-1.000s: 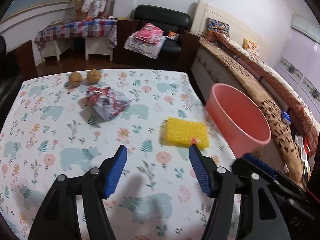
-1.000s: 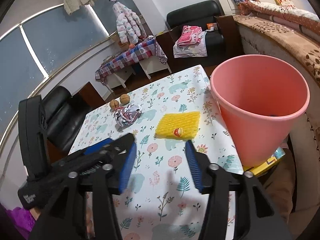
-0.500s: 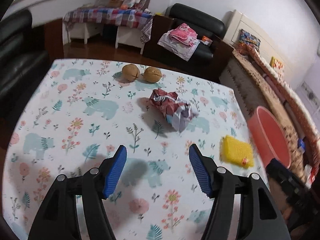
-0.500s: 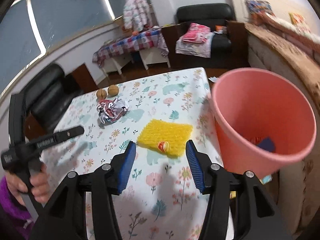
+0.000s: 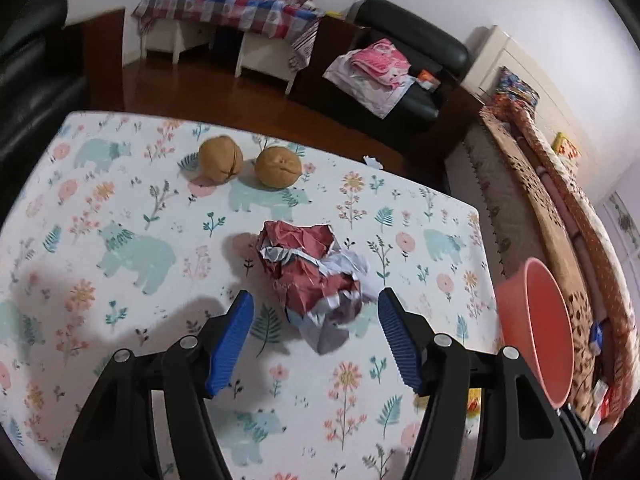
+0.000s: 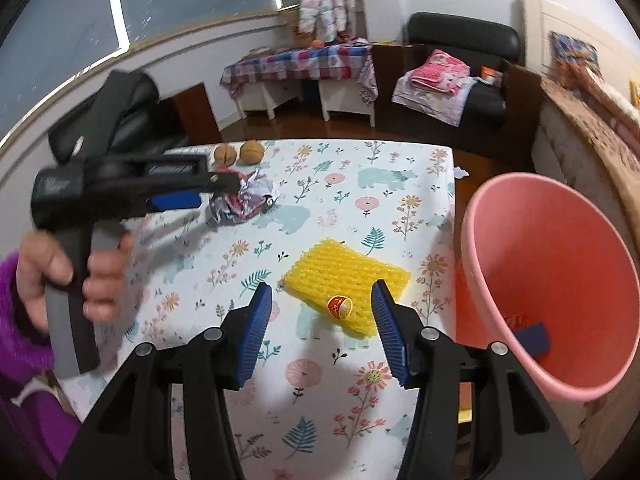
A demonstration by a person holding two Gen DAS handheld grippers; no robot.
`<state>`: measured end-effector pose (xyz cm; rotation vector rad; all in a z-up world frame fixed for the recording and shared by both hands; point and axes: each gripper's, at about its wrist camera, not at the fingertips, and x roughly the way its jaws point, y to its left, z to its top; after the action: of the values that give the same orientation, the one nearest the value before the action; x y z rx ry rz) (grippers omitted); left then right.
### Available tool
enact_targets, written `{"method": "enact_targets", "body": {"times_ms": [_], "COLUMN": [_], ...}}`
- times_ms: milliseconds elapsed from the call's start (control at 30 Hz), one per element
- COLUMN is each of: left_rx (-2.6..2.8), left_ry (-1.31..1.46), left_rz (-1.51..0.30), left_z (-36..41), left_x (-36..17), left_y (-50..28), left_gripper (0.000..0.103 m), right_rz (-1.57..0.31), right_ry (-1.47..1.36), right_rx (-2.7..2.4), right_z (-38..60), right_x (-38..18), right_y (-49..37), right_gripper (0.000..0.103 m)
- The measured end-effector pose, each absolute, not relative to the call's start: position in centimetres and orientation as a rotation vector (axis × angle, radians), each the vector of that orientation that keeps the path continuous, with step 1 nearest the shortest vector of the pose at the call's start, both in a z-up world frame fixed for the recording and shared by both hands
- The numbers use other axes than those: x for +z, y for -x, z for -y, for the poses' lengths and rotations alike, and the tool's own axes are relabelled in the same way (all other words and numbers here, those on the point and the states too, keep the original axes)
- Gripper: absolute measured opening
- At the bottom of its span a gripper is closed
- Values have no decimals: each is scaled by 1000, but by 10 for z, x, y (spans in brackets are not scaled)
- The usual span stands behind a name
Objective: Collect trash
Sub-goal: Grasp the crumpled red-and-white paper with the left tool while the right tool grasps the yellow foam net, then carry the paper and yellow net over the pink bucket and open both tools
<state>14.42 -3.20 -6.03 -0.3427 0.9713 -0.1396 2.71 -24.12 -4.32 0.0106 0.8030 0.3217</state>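
Both empty: left gripper [image 5: 314, 322] wide around crumpled paper [image 5: 314, 280]; right gripper [image 6: 322, 326] half-open.

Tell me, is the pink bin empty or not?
Not empty: the pink bin holds a dark blue item and something reddish at its bottom.

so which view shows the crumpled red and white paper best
The left wrist view: the crumpled paper sits mid-frame, large and unobstructed, just ahead of the open left gripper, with its red and white folds clear. In the right wrist view the crumpled paper is small, far off, and partly hidden behind the left gripper.
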Motion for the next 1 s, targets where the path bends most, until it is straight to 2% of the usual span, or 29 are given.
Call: {"method": "enact_targets", "body": {"times_ms": [33,67,100,167,267,433,567,633,700,767,1000], "left_rx": [-135,-134,-135,-144,-139,-167,-181,-187,-192,-200,-219], "left_ry": [352,358,363,369,347,342,305,290,280,281,258], "left_rz": [-979,-984,-991,-990,-970,-937,-903,-888,-879,-878,-862], "left_z": [31,30,30,28,26,20,20,20,20,20,24], "left_x": [-62,-64,-66,-68,-66,-55,-45,-40,-37,-34,-24], "left_y": [-147,-149,-151,-151,-146,-131,-117,-109,-102,-98,-77], "left_gripper": [60,50,45,37,33,33,33,33,33,33,33], "right_rz": [-807,-812,-821,-838,-858,-915,-909,-906,-900,-896,-844], "right_ry": [15,32,59,89,129,185,252,238,203,135,-99], "right_rx": [332,335,336,341,334,337,299,286,282,283,291], "right_z": [239,238,236,234,232,226,221,224,231,239,264], "right_x": [-44,-45,-46,-50,-57,-69,-73,-72,-70,-67,-48], "right_y": [-30,-32,-35,-41,-48,-56,-56,-57,-58,-57,-35], "right_gripper": [52,52,52,52,52,52,44,35,16,11,10]}}
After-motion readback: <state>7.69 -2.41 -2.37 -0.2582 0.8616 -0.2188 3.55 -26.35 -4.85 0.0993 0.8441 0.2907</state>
